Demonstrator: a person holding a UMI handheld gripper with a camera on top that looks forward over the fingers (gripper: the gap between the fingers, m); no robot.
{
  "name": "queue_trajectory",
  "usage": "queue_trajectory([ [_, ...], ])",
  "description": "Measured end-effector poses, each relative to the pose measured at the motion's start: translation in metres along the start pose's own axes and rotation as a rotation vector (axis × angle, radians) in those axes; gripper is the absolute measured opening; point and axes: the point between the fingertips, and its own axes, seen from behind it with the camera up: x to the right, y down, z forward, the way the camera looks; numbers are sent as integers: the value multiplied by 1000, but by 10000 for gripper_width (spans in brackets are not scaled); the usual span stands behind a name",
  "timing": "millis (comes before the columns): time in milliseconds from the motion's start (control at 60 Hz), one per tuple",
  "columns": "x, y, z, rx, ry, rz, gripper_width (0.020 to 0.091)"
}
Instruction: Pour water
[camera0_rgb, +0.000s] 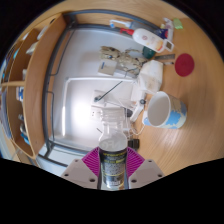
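A steel sink (75, 105) set into a wooden worktop (195, 110) fills the middle of the scene, and everything else is best placed from it. Its basin looks bright and wet, with a drain (97, 116) near the middle. At the far rim of the sink stands a tap (112, 63), and beside the tap, on the worktop at the sink's far right corner, there is a cluster of small items, among them an upright white bottle with an orange and white top (147, 40); the rest are too small to tell apart. Further right of that cluster a flat round red thing (186, 64) lies on the wood. On the right rim of the sink, partly over the worktop, a pale blue bowl or tub (166, 109) sits with its white inside showing, and a white object (147, 78) leans just behind it. A thin dark rod (110, 93) crosses the basin from the middle towards the bowl. Left of the sink, wooden shelves or a cupboard frame (30, 70) rise along the wall.

At the near edge of the sink, a clear plastic bottle (113, 160) stands upright between the claw's (114, 168) two magenta pads (92, 160). It has a screw cap and a dark greenish label around its lower body. The pads press on both sides of it, so the claw is closed narrow around the bottle, holding it.
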Motion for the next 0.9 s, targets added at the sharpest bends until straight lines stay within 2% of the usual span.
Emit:
queue_trajectory([
  [183,10,-30,10,19,-8,347,302],
  [433,18,-31,22,-31,8,667,301],
  [567,26,-27,23,-50,65,718,303],
  [733,11,-27,21,-77,57,581,303],
  [900,-29,-49,7,-69,21,73,307],
])
